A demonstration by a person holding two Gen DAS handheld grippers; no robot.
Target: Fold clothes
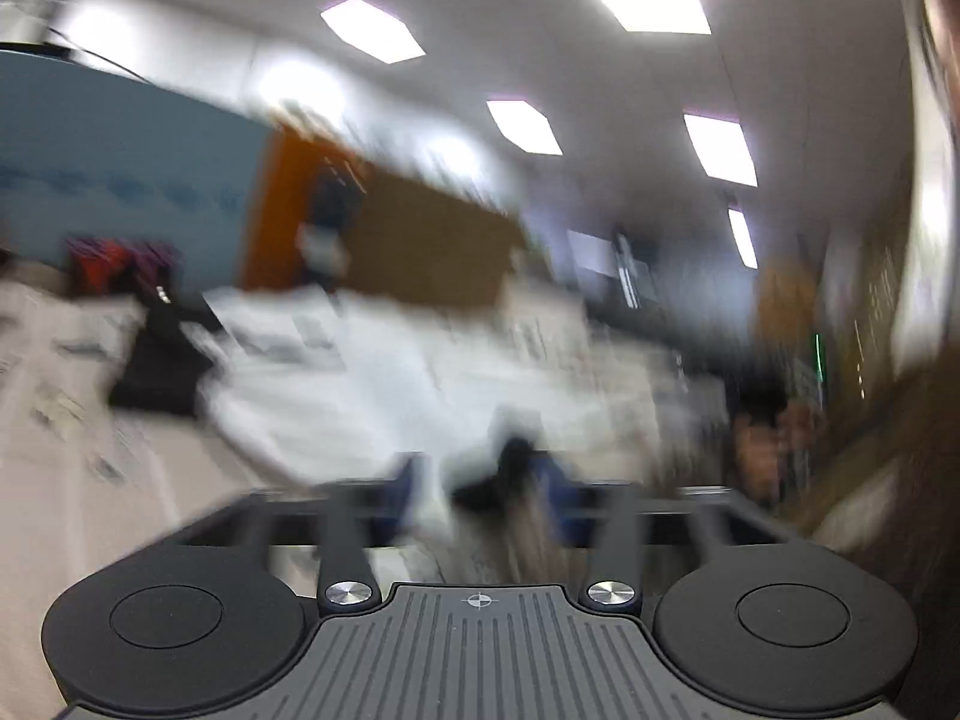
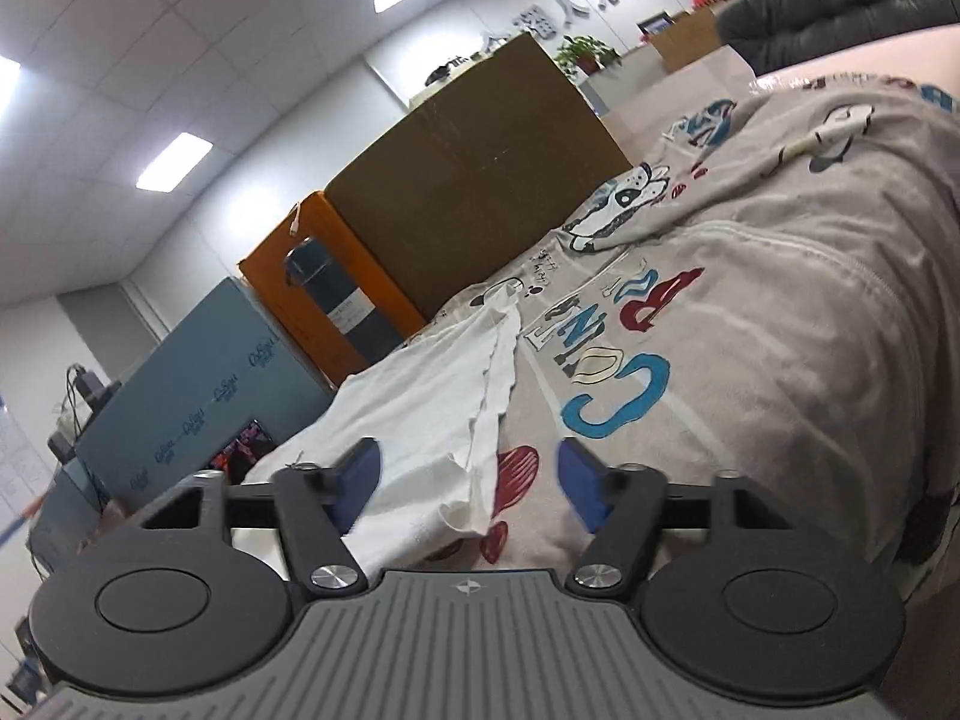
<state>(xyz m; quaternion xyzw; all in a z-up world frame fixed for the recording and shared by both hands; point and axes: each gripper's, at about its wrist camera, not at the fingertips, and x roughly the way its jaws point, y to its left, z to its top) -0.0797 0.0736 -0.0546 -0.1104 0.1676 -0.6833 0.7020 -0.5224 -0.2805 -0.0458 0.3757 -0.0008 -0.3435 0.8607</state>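
**Right gripper spread over the white garment, left view a blur**

The right gripper [image 2: 468,480] sits with its blue-padded fingers [image 2: 360,468] spread wide apart, gripping nothing. Between and just beyond them lies the white garment [image 2: 432,396], a crumpled cloth with a wavy hem, its near corner bunched up just inside the left pad. The garment rests on the printed bedsheet [image 2: 750,330], a beige spread with blue and red letters and a cartoon dog. Past the garment's far tip stands a big brown cardboard box [image 2: 468,180]; left of that box is an orange carton [image 2: 312,300], and further left a teal-blue box [image 2: 198,396]. Beyond the brown box, potted plants [image 2: 585,54] line a counter under wall lettering.

Over on the left wrist camera, everything smears with motion. The left gripper [image 1: 480,486] shows blue pads with a gap between them and something white and something dark blurred there; I cannot tell whether it is clenched on anything. Ahead of it a pale white cloth [image 1: 360,378] spreads, with a black item [image 1: 162,372] to that cloth's left.
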